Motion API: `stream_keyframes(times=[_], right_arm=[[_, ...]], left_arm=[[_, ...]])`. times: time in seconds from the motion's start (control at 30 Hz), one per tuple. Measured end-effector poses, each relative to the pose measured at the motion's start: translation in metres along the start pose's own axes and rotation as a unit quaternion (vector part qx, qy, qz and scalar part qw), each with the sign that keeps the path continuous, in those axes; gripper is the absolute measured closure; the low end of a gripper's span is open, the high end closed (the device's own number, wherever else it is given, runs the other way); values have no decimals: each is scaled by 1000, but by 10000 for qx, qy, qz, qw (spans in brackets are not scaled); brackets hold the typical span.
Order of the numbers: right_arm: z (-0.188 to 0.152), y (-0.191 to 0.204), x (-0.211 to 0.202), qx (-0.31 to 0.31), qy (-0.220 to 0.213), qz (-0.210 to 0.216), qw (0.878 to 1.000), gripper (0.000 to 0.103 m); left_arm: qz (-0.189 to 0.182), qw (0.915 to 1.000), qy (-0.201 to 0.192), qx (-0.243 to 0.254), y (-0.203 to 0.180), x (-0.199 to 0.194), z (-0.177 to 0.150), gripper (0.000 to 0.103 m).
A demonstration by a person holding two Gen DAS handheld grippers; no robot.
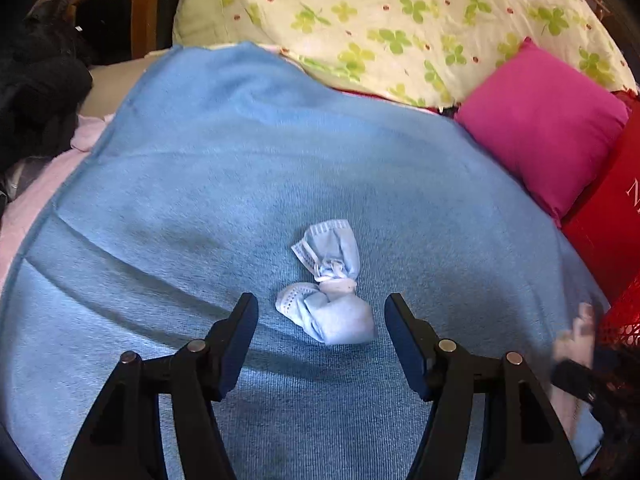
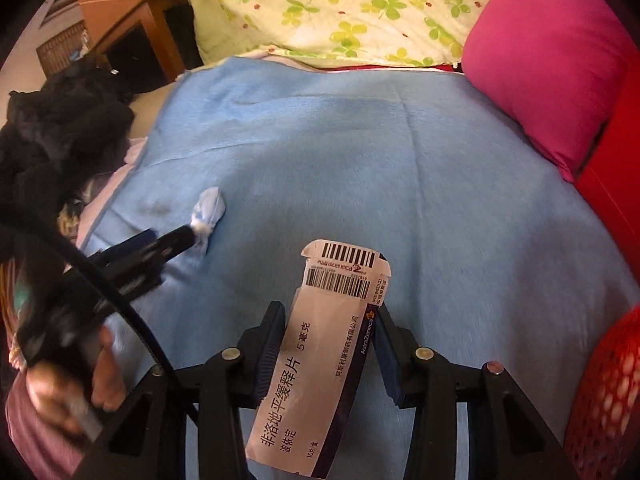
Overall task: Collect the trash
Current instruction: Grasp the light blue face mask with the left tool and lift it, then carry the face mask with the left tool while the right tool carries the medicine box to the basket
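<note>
Left hand-held gripper (image 1: 322, 316) low over the blue blanket (image 1: 224, 184), jaws spread wide, straddling the near end of a knotted pale-blue face mask (image 1: 328, 284) without touching it. Mask lying flat on the blanket, twisted at the middle, one lobe between the fingertips, the other pointing away. Over on the right: right hand-held gripper (image 2: 330, 320) clamped on a flattened medicine box (image 2: 320, 360), white and navy, barcoded flap sticking up past the fingertips, box held tilted above the blanket. Same mask (image 2: 208, 210) visible from here at the left gripper's tip (image 2: 182, 236). Pink cushion (image 1: 548, 124) at the far right of the bed, clover-print quilt (image 1: 400, 20) bunched behind it, dark clothing (image 1: 36, 92) heaped on the left. Red mesh basket (image 2: 604, 400) at the right edge, just beside the blanket.
</note>
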State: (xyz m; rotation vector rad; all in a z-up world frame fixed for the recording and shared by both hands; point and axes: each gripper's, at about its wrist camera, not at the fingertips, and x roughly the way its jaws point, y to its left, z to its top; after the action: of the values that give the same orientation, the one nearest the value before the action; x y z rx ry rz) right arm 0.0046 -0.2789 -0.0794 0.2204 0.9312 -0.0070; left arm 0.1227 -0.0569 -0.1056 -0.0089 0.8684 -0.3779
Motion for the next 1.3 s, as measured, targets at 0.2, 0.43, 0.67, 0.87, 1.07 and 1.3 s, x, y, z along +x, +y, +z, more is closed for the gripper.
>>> stream_keyframes(times=[0.2,0.43,0.67,0.87,1.07,1.3], right_arm=[[-14,-1,-18,-81,-319,108,9994,57],[-15,9,-42,-395,-788,224,9959,57],[-32,13,-96,-577,-1550,504,9849,57],[-57,9,-156,-763,-2409,749,9646,57],[-77,-4,-196,-765,-2942,900,9484,57],[-89,-40,-233,-414,-3439,908,9337,57]], left_arm=[[9,9999,114,-12,3,2,-2,84],[10,9993,-319,196,-19,-42,-2,84],[229,9933,-834,764,-56,-107,-18,84],[190,9902,-1184,712,-77,-154,-36,84],[281,9910,-1186,547,-97,-187,-60,84],[671,9802,-1690,784,-135,-236,-56,84]])
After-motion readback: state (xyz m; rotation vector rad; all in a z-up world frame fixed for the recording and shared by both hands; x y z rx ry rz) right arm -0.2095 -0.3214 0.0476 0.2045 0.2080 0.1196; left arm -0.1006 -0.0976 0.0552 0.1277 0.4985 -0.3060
